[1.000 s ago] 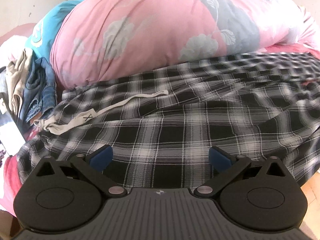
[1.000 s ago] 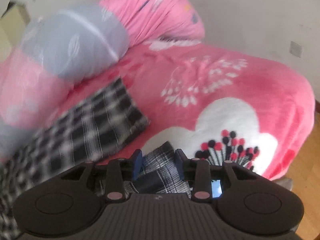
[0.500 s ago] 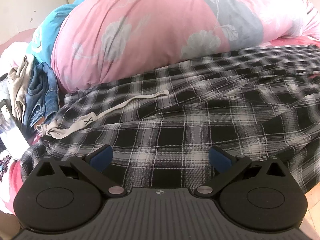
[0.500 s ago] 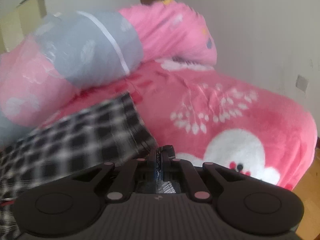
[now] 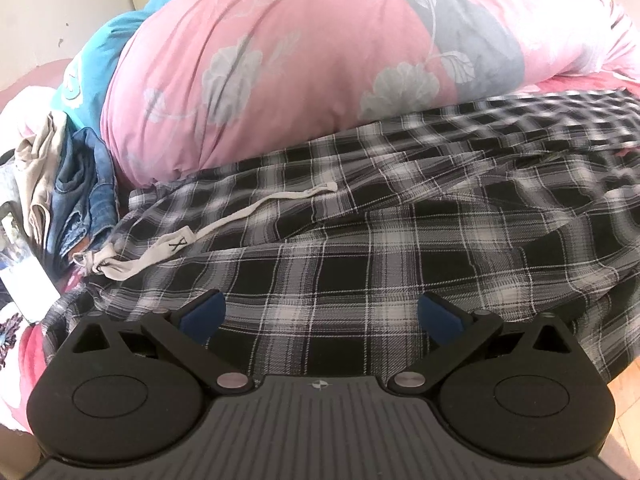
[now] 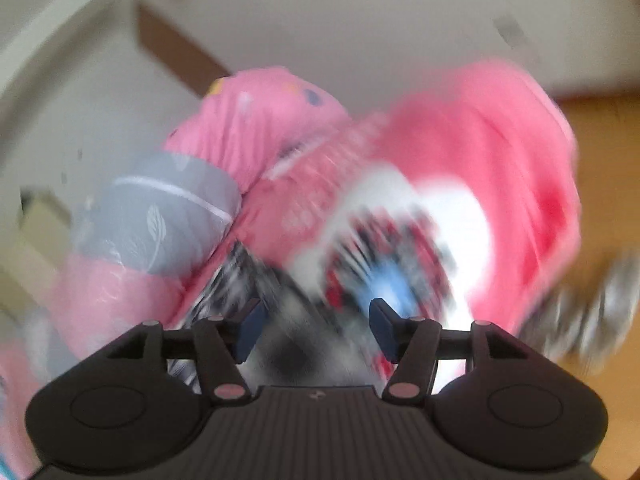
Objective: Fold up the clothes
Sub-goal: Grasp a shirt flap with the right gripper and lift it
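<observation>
Since a second ago the right gripper [image 6: 314, 326] is releasing the black-and-white plaid trousers [image 5: 360, 248], jaws opening and empty; the left gripper [image 5: 320, 318] is hovering open over them, spread across the pink bed [image 6: 500, 140], probably ready to fold.

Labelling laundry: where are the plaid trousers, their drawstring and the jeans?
plaid trousers [image 5: 360, 264], left wrist view, middle of cloth.
drawstring [image 5: 240, 212], left wrist view, mid-cord.
jeans [image 5: 86, 184], left wrist view, crumpled denim.
</observation>
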The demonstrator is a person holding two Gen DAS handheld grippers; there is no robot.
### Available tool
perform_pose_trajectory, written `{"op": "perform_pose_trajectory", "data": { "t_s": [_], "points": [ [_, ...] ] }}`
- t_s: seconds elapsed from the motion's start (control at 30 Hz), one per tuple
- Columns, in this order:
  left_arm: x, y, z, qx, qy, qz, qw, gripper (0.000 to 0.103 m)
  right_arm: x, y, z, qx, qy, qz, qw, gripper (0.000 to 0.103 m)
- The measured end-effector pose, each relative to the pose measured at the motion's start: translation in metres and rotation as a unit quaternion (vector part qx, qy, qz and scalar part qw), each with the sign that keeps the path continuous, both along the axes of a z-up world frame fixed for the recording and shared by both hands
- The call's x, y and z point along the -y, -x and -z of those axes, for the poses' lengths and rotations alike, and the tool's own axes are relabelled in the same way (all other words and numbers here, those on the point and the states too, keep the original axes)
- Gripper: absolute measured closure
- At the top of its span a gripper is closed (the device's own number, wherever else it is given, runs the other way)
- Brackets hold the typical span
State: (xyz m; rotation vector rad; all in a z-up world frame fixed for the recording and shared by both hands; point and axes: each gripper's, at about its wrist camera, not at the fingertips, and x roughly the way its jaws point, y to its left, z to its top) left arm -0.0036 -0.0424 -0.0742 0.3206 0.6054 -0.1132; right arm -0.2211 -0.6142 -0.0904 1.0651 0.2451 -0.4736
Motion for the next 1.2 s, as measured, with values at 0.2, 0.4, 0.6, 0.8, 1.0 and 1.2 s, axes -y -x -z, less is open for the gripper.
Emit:
{"op": "perform_pose_trajectory", "data": {
  "t_s": [0.2, 0.4, 0.6, 0.8, 1.0, 1.2],
  "points": [
    [-0.002, 0.014, -0.016, 0.002, 0.023, 0.004, 0.9997, 0.0, -0.043, 0.043, 0.129, 0.109, -0.224, 0.032, 0.968, 0.039],
    [0.011, 0.039, -0.026, 0.01, 0.031, 0.035, 0.9989, 0.0, -0.081, 0.011, 0.192, 0.22, -0.34, 0.025, 0.914, 0.039],
    [0.029, 0.056, -0.026, 0.008, 0.03, 0.062, 0.9976, 0.0, -0.079, -0.017, 0.169, 0.26, -0.301, 0.0, 0.917, 0.051],
    [0.045, 0.053, -0.018, 0.012, 0.016, 0.09, 0.9957, 0.0, -0.078, -0.02, 0.105, 0.193, -0.206, -0.015, 0.959, 0.1],
    [0.044, 0.04, -0.008, 0.009, 0.021, 0.099, 0.9948, 0.0, -0.079, -0.056, -0.022, 0.026, 0.017, -0.066, 0.997, 0.1],
    [0.031, 0.029, -0.001, -0.005, 0.053, 0.077, 0.9956, 0.0, -0.094, -0.187, -0.088, -0.147, 0.143, -0.205, 0.957, 0.063]
  ]
}}
